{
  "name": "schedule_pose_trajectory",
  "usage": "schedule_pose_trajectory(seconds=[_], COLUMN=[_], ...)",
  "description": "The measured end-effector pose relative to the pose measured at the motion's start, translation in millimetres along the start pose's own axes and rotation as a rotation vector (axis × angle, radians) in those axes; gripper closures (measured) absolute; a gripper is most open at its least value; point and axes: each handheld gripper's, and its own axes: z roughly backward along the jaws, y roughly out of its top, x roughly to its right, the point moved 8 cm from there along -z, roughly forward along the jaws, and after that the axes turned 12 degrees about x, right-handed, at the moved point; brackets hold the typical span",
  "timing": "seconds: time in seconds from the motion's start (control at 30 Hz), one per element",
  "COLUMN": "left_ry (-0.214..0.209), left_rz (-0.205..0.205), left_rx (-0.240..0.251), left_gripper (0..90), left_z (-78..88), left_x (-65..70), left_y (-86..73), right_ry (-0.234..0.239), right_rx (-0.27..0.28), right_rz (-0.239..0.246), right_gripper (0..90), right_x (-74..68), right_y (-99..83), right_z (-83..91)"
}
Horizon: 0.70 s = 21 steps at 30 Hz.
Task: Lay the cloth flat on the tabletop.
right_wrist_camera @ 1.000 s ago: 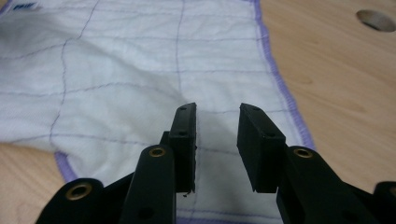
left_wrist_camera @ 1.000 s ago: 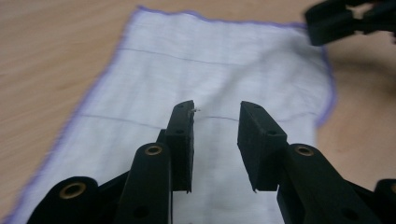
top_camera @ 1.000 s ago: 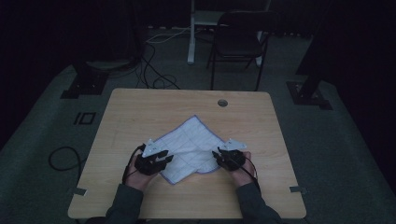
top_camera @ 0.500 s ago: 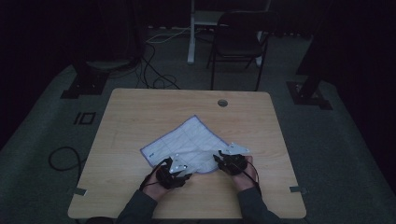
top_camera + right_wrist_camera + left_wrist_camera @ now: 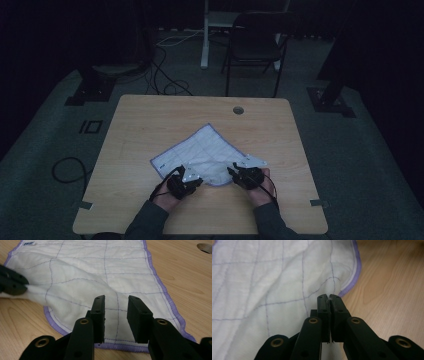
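A white quilted cloth (image 5: 207, 150) with purple stitching and a purple hem lies on the wooden table (image 5: 150, 115), one corner pointing away from me. My left gripper (image 5: 194, 180) is at the cloth's near edge. Its jaws have just been closing and now pinch a raised fold of the cloth (image 5: 287, 285) at their tips, so the left gripper (image 5: 329, 297) is shut on it. My right gripper (image 5: 235, 172) hovers at the cloth's near right part. In the right gripper view the right gripper (image 5: 116, 301) is open over the flat cloth (image 5: 105, 267).
A round cable hole (image 5: 238, 110) sits near the table's far edge. Beyond the table stand a dark chair (image 5: 255, 45) and a white post (image 5: 205, 35), with cables on the floor. Bare wood lies to the left and right of the cloth.
My left hand moved right along the cloth's near edge and its jaws closed on a fold. The cloth's near left part has bunched inward. The right hand stayed put.
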Motion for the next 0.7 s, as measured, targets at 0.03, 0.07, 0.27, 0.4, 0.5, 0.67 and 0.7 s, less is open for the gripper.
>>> schedule_pose_trajectory(seconds=[0.03,0.07,0.27,0.4,0.5,0.67,0.7], left_ry=[-0.001,-0.001,0.001,-0.002,0.007,0.043,0.057], left_rz=[0.010,0.010,0.024,0.038,0.065,0.100,0.113], left_rx=[0.012,0.012,0.026,0.030,0.029,0.007,-0.002], left_gripper=[87.9,87.9,87.8,87.8,87.8,87.5,87.5], left_z=[1.9,1.9,4.3,1.9,-0.9,-7.6,-10.7], left_x=[-4.0,-4.0,-19.0,-30.4,-43.4,-70.5,-80.6], left_y=[5.3,5.3,20.2,26.5,28.5,25.9,23.0], right_ry=[0.003,0.003,0.029,0.038,0.036,0.027,0.025], right_rx=[0.000,0.000,0.007,0.016,0.022,0.029,0.029], right_rz=[-0.003,-0.003,0.013,0.019,0.016,0.015,0.014], right_gripper=[68.1,68.1,67.7,66.8,65.5,64.9,64.9], right_x=[-1.8,-1.8,-11.4,-14.6,-14.2,-10.5,-9.5], right_y=[0.5,0.5,3.2,5.7,7.5,10.2,10.3], right_z=[0.3,0.3,-2.2,-3.3,-2.9,-1.1,-0.8])
